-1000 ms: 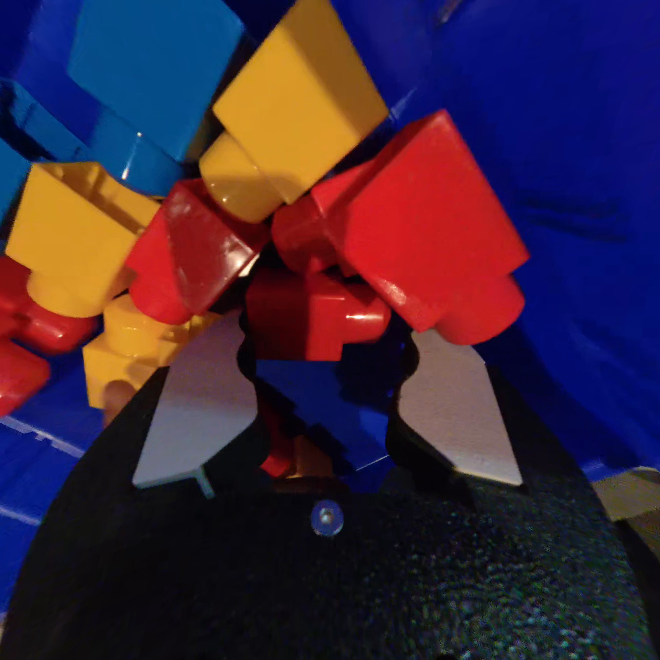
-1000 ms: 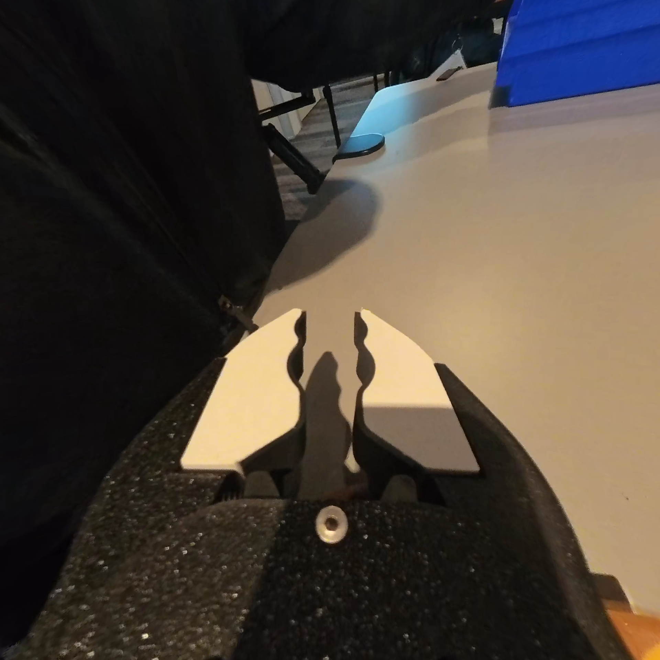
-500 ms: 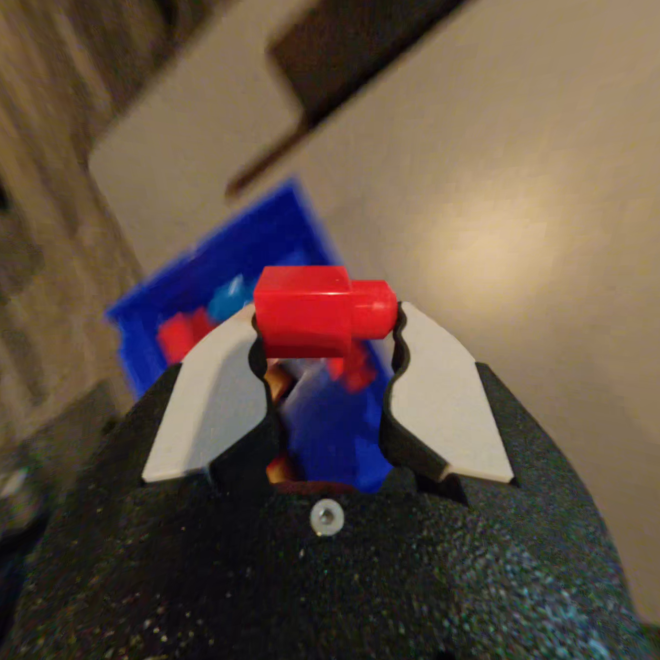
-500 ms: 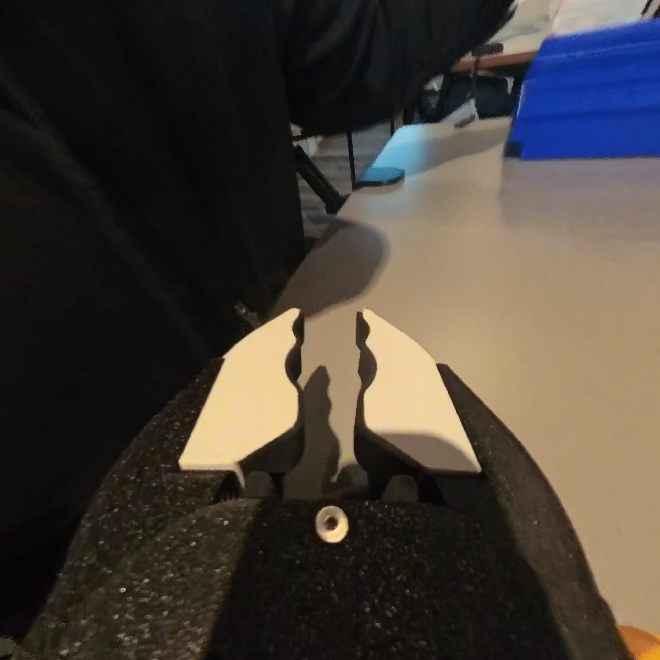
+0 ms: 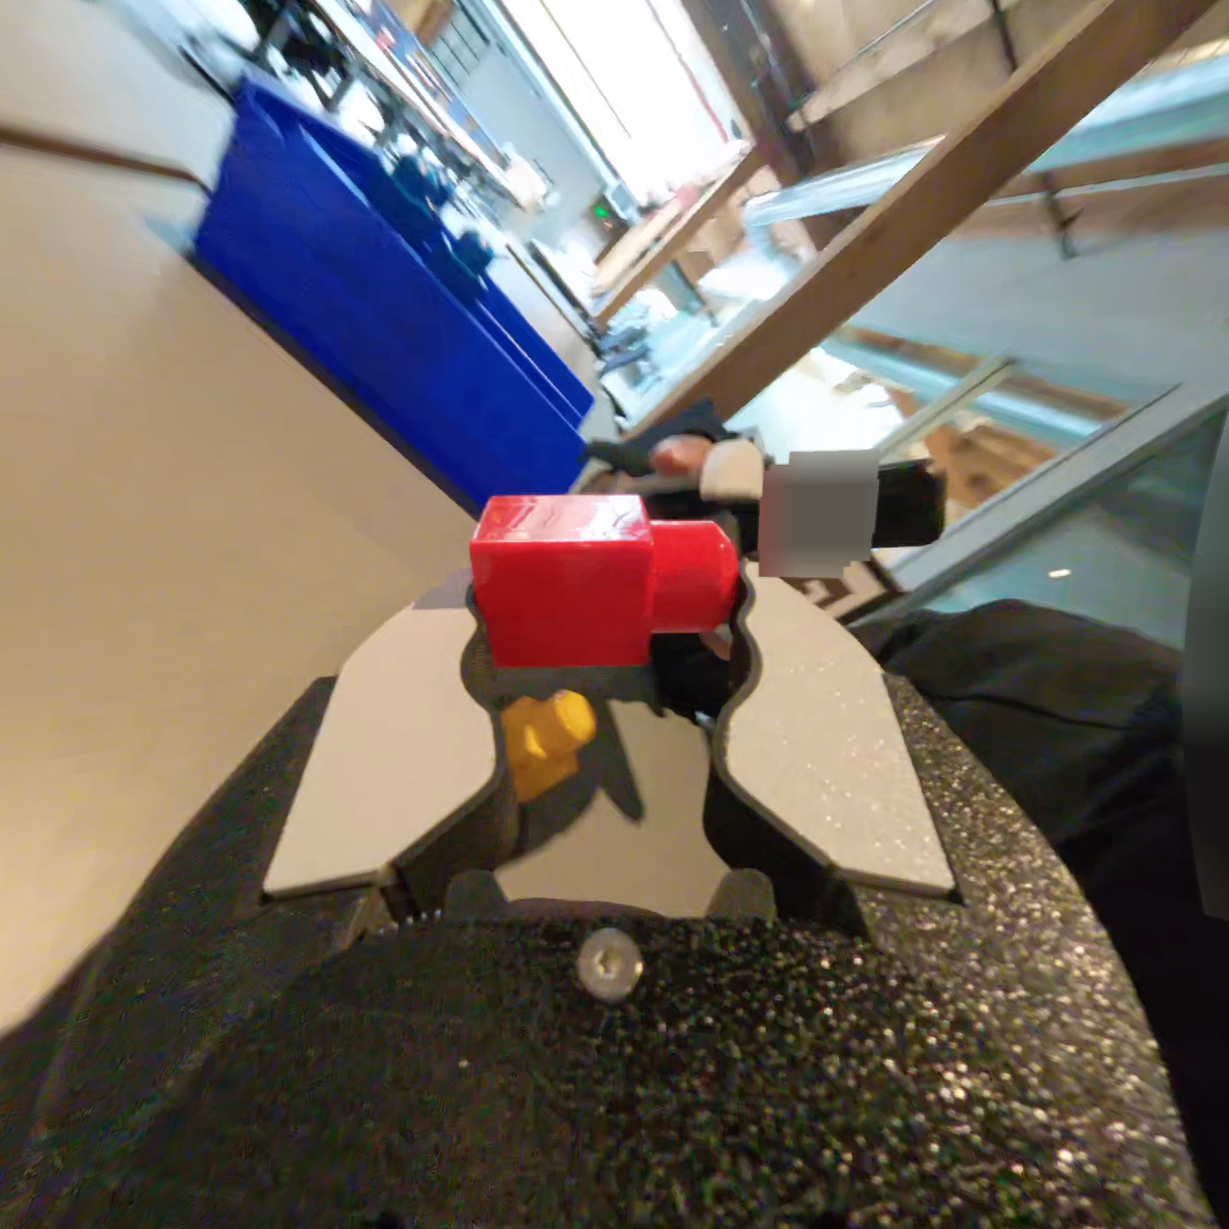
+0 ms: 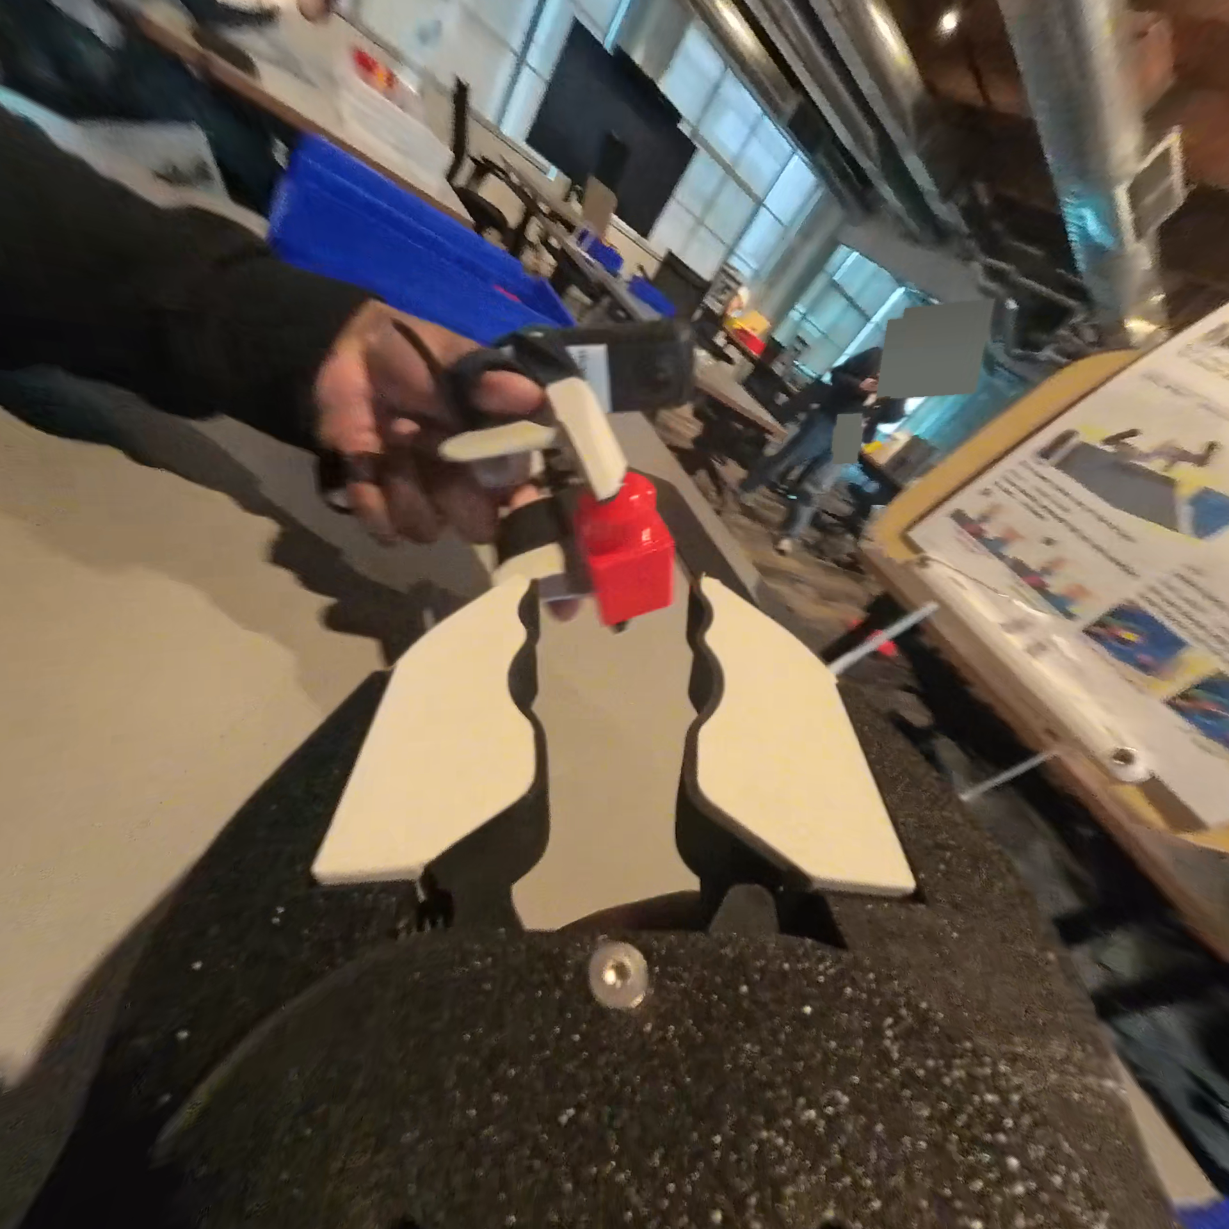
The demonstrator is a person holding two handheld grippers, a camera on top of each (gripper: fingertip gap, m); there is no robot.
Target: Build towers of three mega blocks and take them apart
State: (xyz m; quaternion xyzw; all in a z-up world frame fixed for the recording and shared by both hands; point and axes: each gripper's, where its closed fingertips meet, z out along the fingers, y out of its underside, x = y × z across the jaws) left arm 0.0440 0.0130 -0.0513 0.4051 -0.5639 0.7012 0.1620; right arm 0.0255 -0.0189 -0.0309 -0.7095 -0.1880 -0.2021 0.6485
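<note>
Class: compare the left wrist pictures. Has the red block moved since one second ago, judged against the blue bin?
Yes. The red block, clamped in the left gripper, has come up out of the blue bin, which now stands apart behind it on the table.

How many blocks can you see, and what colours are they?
Red block: 1, clamped in the left gripper
Yellow block: 1, on the table
Total: 2 blocks
</note>
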